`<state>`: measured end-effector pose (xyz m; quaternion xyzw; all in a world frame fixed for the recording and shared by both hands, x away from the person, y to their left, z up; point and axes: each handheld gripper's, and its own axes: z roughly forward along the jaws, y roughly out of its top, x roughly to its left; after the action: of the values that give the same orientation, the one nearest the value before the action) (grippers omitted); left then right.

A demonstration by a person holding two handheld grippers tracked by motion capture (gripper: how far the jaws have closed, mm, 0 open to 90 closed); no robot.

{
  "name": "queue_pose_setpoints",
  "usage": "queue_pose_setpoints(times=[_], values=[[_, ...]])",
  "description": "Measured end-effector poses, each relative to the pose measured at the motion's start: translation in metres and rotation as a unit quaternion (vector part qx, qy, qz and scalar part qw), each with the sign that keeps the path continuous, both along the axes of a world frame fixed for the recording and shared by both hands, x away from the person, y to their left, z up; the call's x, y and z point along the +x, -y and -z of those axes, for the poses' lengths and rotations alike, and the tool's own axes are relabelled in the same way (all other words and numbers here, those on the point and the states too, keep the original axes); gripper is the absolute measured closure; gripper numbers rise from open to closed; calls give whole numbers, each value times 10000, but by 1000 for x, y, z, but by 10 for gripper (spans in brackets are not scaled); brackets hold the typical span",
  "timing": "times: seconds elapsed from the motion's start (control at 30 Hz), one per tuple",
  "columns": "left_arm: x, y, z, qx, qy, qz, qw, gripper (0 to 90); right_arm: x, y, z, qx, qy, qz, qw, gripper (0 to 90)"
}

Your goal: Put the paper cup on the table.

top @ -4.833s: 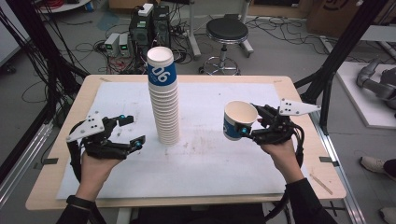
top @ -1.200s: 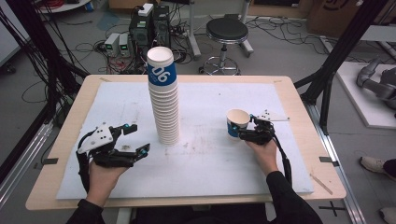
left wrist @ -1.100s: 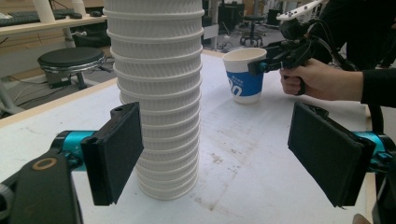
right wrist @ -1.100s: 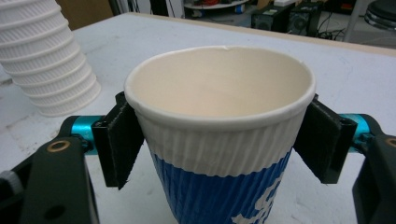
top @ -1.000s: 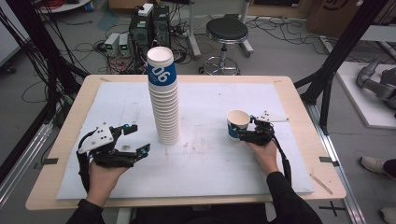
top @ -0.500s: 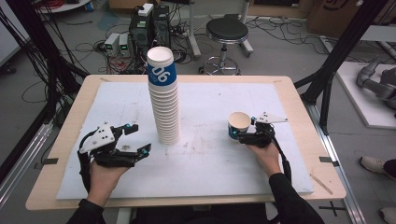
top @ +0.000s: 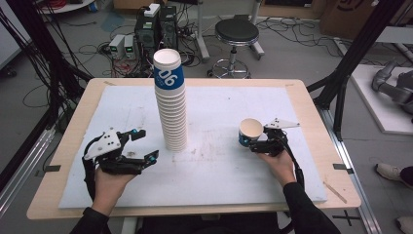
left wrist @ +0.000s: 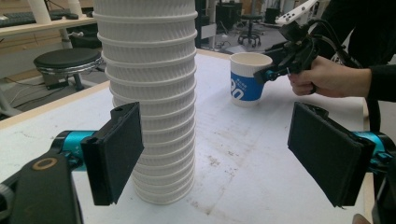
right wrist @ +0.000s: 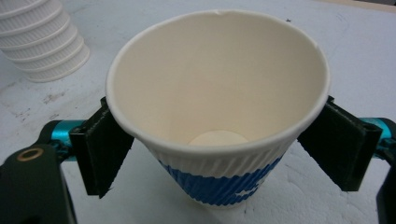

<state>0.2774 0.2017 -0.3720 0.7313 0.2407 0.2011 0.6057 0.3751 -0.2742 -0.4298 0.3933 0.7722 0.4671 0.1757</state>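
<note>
**A:** What are the right gripper (top: 254, 141) jaws doing?

**B:** They have just been opening. The paper cup (top: 251, 132) stands between them, but the pads look to have let go of its sides.

**A:** Which way does the cup point?

**B:** Mouth up, standing straight on the white mat (top: 292, 107), right of the tall cup stack (top: 171, 97).

**A:** And the left gripper (top: 141, 145)?

**B:** Its jaws are apart and hold nothing. It rests low, near the stack's bottom.

**A:** The right hand (top: 277, 163)?

**B:** It lies low behind the cup.
</note>
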Motion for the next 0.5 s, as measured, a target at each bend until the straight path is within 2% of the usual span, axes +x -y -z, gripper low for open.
queue_pose_setpoints(times=[0.23,0.5], values=[[1,1,0,19,3,17,10000,182,-6,2,-2,-39,-127,-28,9999,139],[2,3,0,17,-2,23,10000,181,-11,13,-5,-92,-187,165,9996,139]])
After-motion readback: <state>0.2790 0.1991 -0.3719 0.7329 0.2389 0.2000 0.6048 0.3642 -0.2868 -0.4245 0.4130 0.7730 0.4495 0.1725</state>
